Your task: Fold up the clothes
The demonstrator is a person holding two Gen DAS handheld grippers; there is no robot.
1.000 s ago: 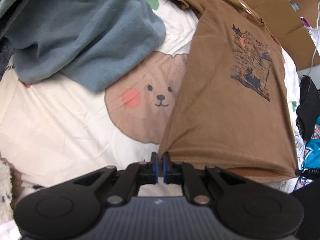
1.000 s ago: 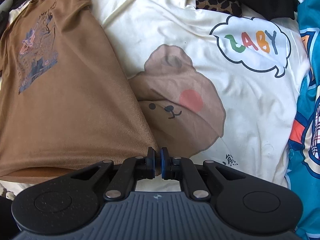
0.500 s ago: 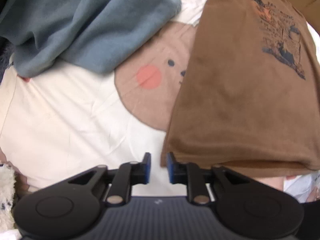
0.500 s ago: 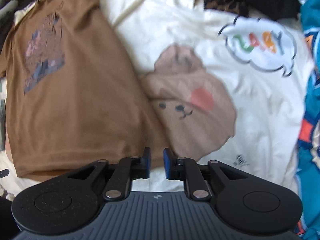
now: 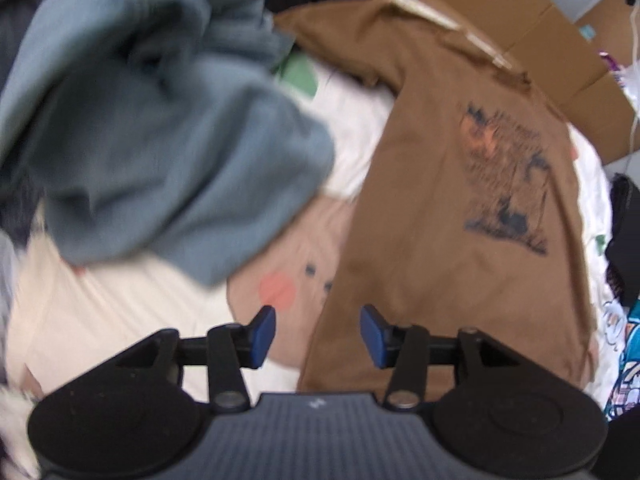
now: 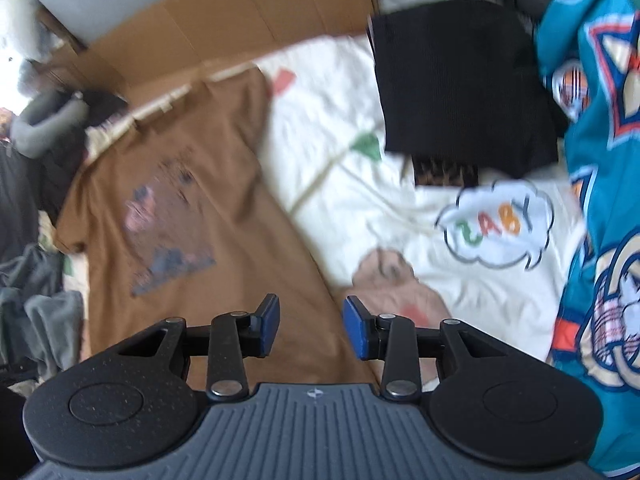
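Landmark: cream bedsheet (image 6: 360,184), printed with a bear face (image 5: 288,292) and a cloud reading "BABY" (image 6: 500,228).

Item 1. Brown T-shirt (image 5: 448,240), with a dark graphic print (image 5: 504,184) on the chest. It lies flat on the bedsheet, folded lengthwise into a narrow strip, collar toward the far edge, hem nearest the grippers. One long edge covers part of the bear face.

Item 2. Left gripper (image 5: 318,334). Blue-padded fingers spread wide, nothing between them. It hangs above the bedsheet over the shirt's near left edge, not touching the cloth.

Item 3. Right gripper (image 6: 312,328). Fingers set wide apart, empty. It is raised above the bedsheet over the shirt's near right edge, beside a second bear print (image 6: 396,288).

Item 4. Blue-grey garment (image 5: 160,128), heaped loosely on the bedsheet to the left of the shirt; blurred.

Item 5. Black garment (image 6: 460,88), folded, at the far side of the bedsheet above the cloud.

Item 6. Teal patterned fabric (image 6: 600,200), along the bedsheet's right edge.

Item 7. Cardboard (image 6: 240,20), flattened, beyond the bedsheet's far edge.
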